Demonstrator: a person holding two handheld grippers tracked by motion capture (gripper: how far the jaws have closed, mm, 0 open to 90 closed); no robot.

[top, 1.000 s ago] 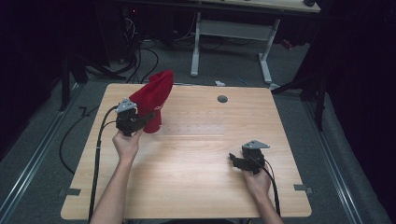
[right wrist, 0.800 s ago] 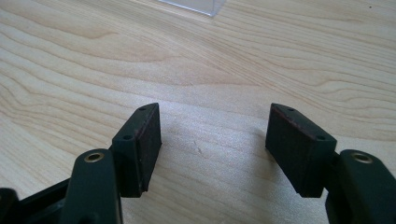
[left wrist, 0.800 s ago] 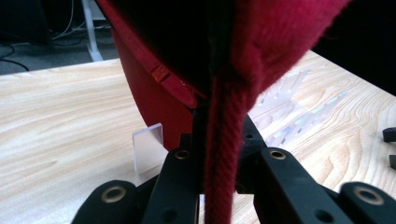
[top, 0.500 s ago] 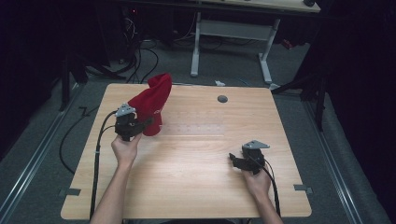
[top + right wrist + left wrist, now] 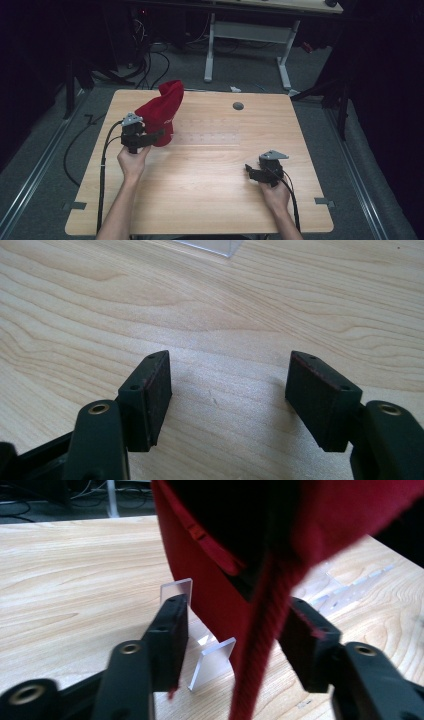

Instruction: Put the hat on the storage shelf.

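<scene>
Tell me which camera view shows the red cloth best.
The high view: there the whole red cloth stands draped up at the table's far left, by the left gripper. The left gripper view shows only its lower folds, close and blurred, with an edge hanging between the jaws, which have just been opening. The right gripper view looks at bare wood.

Red cloth cap stands tall at the far left of the table, on a clear plastic stand; it blocks any pass from my left tongs toward the far edge. My left jaws have just been opening; a hanging fold of the cap still lies between them, pads off it. Clear stand plates sit low on the wood just ahead, easy to clip. Small grey grommet lies flush near the far edge. Middle and near table bare wood, open passage. My right tongs stand wide over bare wood; clear stand edge well ahead.
</scene>
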